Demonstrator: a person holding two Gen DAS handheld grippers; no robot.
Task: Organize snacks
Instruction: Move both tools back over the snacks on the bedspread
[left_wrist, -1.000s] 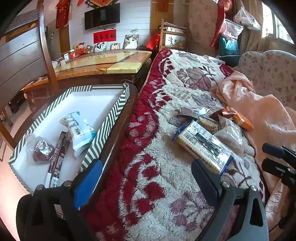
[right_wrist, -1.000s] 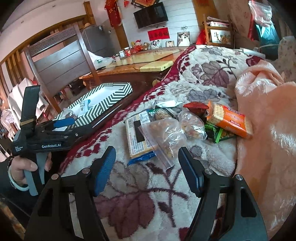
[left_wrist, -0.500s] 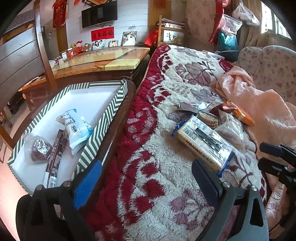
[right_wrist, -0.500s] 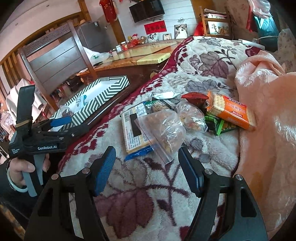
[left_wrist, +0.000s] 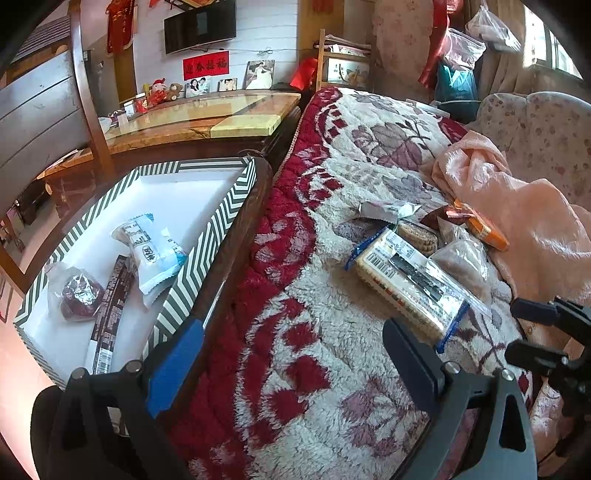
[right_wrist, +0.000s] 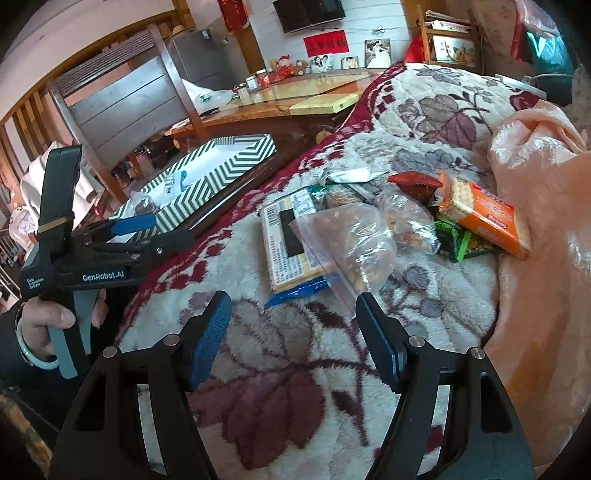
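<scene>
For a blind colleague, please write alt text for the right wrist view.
The open right tool hovers over a floral fleece blanket, facing a pile of packaged snacks. At left, the open left tool points toward a green-and-white striped cardboard box.

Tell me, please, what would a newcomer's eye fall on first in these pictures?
Probably the heap of snack packets on the red and cream floral fleece blanket, led by the bright orange cracker packet and the clear zip bag of nuts. Next, the green-and-white chevron-striped box beside the blanket, with a few snacks inside. Both the right gripper and left gripper are open and empty.
</scene>
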